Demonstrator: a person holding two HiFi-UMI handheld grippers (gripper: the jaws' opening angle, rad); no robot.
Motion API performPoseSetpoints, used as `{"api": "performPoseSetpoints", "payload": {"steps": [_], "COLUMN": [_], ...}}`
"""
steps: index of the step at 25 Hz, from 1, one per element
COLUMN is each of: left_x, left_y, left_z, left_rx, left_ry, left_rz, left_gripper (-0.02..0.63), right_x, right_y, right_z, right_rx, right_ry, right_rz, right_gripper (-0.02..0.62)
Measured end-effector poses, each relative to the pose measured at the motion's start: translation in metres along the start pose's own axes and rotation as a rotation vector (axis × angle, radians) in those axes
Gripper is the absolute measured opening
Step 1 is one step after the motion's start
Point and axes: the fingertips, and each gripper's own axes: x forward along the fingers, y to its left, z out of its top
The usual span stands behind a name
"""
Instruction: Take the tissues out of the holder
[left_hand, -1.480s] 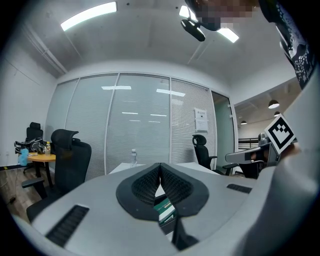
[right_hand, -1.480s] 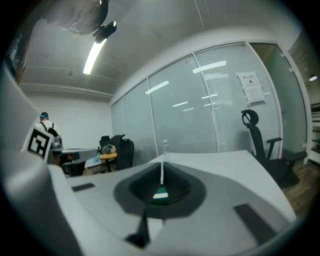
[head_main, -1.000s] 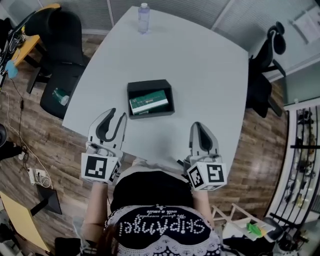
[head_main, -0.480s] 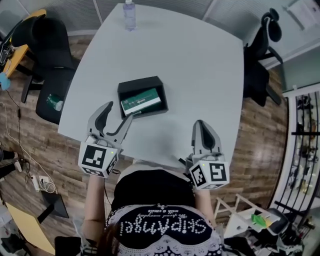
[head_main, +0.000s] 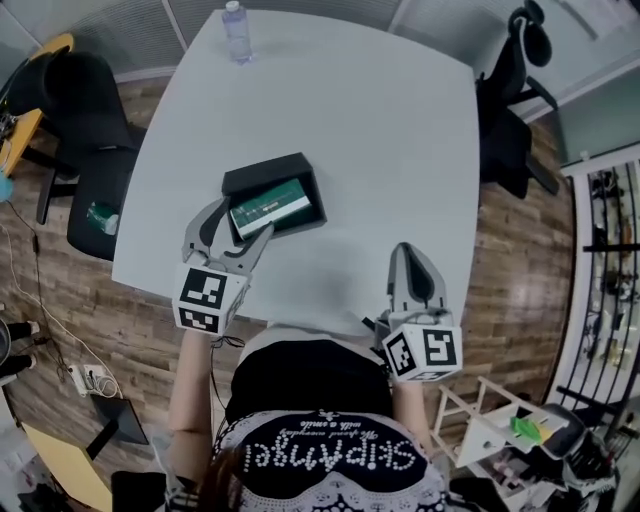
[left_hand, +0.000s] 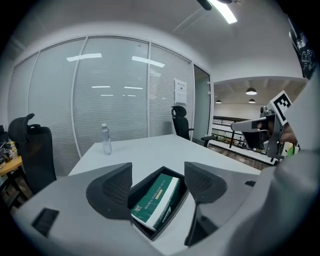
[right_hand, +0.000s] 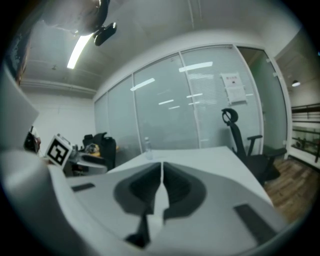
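Observation:
A black open-topped holder (head_main: 258, 177) sits on the white table (head_main: 380, 130), with a green and white tissue pack (head_main: 271, 207) lying in it. My left gripper (head_main: 240, 224) is at the holder's near left corner, and its jaws are opening with nothing pressed between them. In the left gripper view the tissue pack (left_hand: 159, 196) and holder (left_hand: 169, 227) show just ahead between the spread jaws of the left gripper (left_hand: 159, 176). My right gripper (head_main: 412, 260) hovers shut over the table's near edge, well right of the holder. Seen in its own view, the right gripper (right_hand: 161, 170) has its jaws together and empty.
A clear water bottle (head_main: 236, 18) stands at the table's far left corner. Black office chairs stand left (head_main: 85, 120) and right (head_main: 510, 110) of the table. The person's torso fills the bottom of the head view.
My left gripper has moved forward to the holder's near corner and its jaws have spread wider. The right gripper has barely moved and stays shut.

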Motion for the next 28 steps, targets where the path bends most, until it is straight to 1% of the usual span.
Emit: {"api": "performPoseSetpoints", "payload": {"steps": [4, 9, 13, 28], "left_x": [0.02, 0.041, 0.058, 0.093], "left_y": [-0.003, -0.009, -0.015, -0.02], "left_z": [-0.009, -0.023, -0.032, -0.074], "left_rx": [0.001, 0.068, 0.084, 0.081], "left_ry": [0.041, 0.122, 0.166, 0.309], "left_rz": [-0.063, -0.127, -0.172, -0.22], "left_gripper": [0.347, 0.354, 0.359, 0.368], "right_x": [-0.003, -0.005, -0.007, -0.01], "right_y": [-0.005, -0.01, -0.015, -0.02], "right_z": [-0.002, -0.007, -0.009, -0.014], "right_rx": [0.005, 0.014, 0.02, 0.031], "right_ry": [0.004, 0.015, 0.02, 0.034], "right_rz": [-0.022, -0.041, -0.054, -0.083], "right_gripper": [0.035, 0.035, 0.035, 0.035]}}
